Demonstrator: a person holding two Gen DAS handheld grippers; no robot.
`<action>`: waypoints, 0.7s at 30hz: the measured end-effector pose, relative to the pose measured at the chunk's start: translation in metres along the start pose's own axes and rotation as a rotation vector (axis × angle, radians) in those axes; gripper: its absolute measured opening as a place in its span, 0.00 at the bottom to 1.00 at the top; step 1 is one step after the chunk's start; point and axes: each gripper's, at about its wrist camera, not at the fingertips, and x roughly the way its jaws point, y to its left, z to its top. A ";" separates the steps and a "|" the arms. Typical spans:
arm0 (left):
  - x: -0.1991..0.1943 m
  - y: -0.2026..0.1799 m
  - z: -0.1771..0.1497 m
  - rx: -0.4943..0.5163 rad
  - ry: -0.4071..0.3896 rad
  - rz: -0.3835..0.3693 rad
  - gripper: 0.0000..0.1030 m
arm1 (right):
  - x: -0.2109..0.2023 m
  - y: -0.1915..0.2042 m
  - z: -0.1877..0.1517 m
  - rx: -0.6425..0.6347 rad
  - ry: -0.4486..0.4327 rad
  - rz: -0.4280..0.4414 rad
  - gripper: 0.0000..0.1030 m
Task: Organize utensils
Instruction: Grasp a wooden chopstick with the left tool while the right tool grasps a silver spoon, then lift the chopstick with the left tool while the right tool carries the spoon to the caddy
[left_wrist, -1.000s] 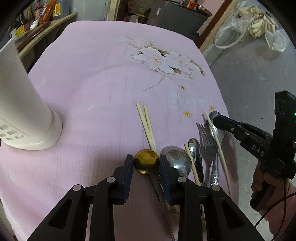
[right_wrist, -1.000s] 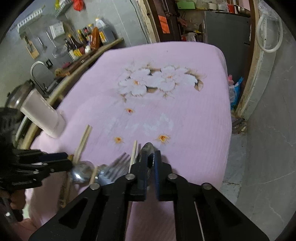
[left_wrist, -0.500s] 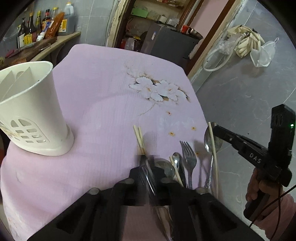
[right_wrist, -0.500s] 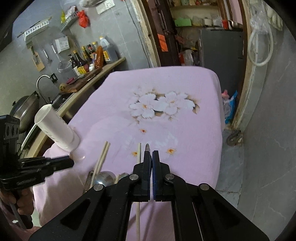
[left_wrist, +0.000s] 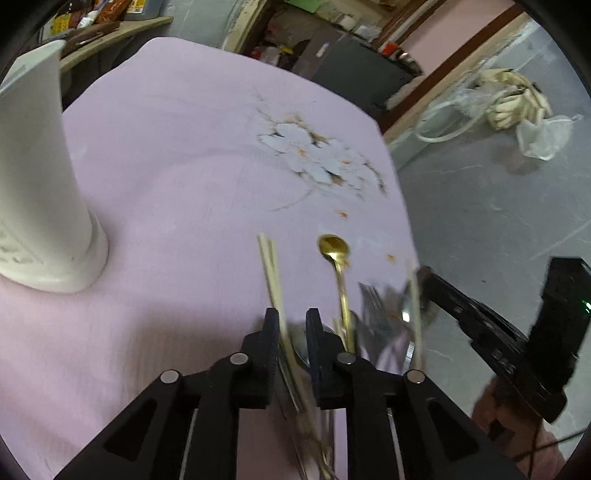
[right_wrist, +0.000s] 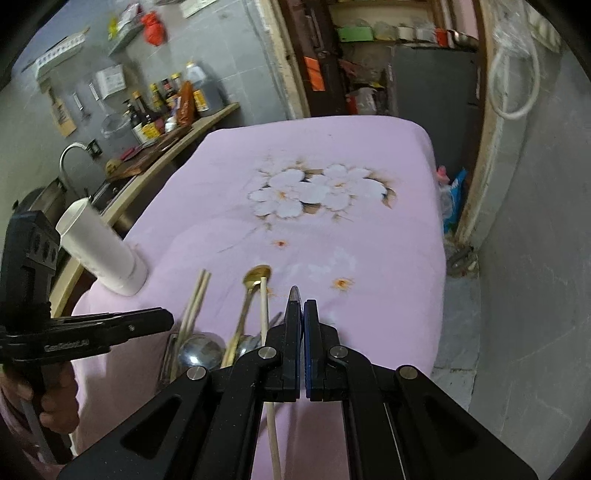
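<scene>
Left wrist view:
Left tongs: jaws opening, chopsticks between them, no firm grip.
Gold spoon: bowl away, long axis front-to-back.
Counter: open pink cloth ahead; right edge near.
Holder: upright, left.

Right wrist view:
Right tongs: clenched on a silver spoon, tip protruding forward.
Single chopstick: lengthwise, just left.

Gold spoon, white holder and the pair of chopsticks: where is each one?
Gold spoon (left_wrist: 333, 245): left wrist view, on its bowl.
White holder (right_wrist: 96, 247): right wrist view, middle of its side wall.
Pair of chopsticks (right_wrist: 195, 300): right wrist view, midway along the sticks.
</scene>
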 end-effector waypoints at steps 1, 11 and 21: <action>0.004 0.000 0.001 -0.005 0.004 0.015 0.20 | 0.000 0.000 -0.001 0.004 -0.001 -0.001 0.02; 0.035 -0.003 0.020 -0.014 0.090 0.050 0.06 | 0.005 -0.005 0.000 0.015 0.012 0.029 0.02; 0.004 -0.009 0.016 0.021 0.032 -0.001 0.05 | -0.023 0.001 0.002 0.002 -0.042 0.017 0.02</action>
